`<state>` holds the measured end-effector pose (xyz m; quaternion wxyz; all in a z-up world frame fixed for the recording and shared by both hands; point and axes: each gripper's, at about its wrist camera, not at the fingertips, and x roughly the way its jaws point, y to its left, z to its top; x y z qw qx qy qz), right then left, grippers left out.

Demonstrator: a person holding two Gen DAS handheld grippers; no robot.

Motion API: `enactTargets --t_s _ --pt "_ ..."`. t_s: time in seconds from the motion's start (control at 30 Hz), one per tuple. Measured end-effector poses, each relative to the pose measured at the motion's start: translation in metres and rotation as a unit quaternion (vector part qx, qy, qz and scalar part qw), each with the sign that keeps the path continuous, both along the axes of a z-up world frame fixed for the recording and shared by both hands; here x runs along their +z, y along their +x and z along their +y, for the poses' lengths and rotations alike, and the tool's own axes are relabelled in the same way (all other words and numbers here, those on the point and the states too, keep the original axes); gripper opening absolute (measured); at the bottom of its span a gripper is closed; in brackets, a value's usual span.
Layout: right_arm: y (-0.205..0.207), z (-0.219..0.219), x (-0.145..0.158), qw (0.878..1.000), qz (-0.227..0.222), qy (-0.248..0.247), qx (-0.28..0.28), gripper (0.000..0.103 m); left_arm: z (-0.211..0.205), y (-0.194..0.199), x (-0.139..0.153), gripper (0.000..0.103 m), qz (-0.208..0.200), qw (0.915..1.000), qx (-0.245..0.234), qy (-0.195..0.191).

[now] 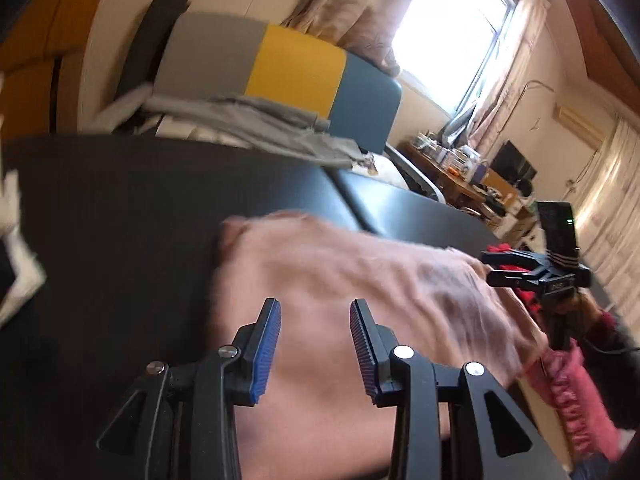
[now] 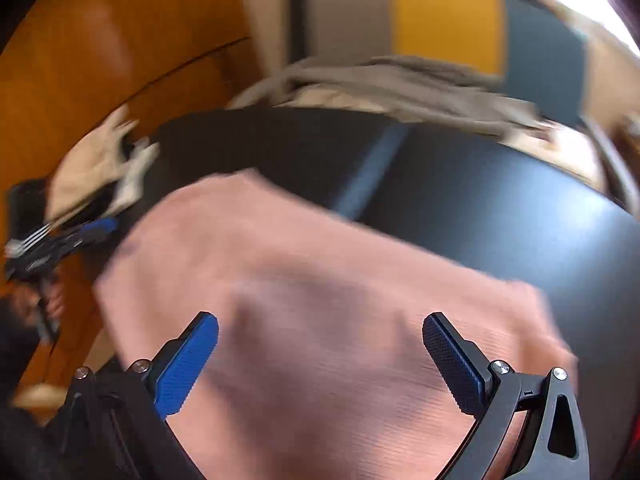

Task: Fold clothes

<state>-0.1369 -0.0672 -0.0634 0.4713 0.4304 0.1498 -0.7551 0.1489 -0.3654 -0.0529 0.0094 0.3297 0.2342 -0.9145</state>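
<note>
The pink cloth [image 2: 320, 300] lies on the dark tabletop [image 2: 500, 200], running toward twelve o'clock. Both the left tool [image 1: 316, 344] and right tool [image 2: 320, 364] gape empty above it. Pinch matching near corners, then lift evenly.

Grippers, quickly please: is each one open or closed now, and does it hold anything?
Left gripper: open, holding nothing, above the pink cloth.
Right gripper: open wide, holding nothing.

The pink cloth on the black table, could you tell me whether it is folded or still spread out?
Spread out: the pink cloth lies as one broad, rumpled sheet on the black table. Blur hides any folded layer.
</note>
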Motion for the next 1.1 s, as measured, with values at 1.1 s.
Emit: enactTargets --t_s 1.1 --pt "0.001 -0.126 -0.059 0.992 -0.056 -0.102 0.041 0.103 -0.033 0.035 -0.076 0.034 -0.024 0.9754 -0.15 0.16"
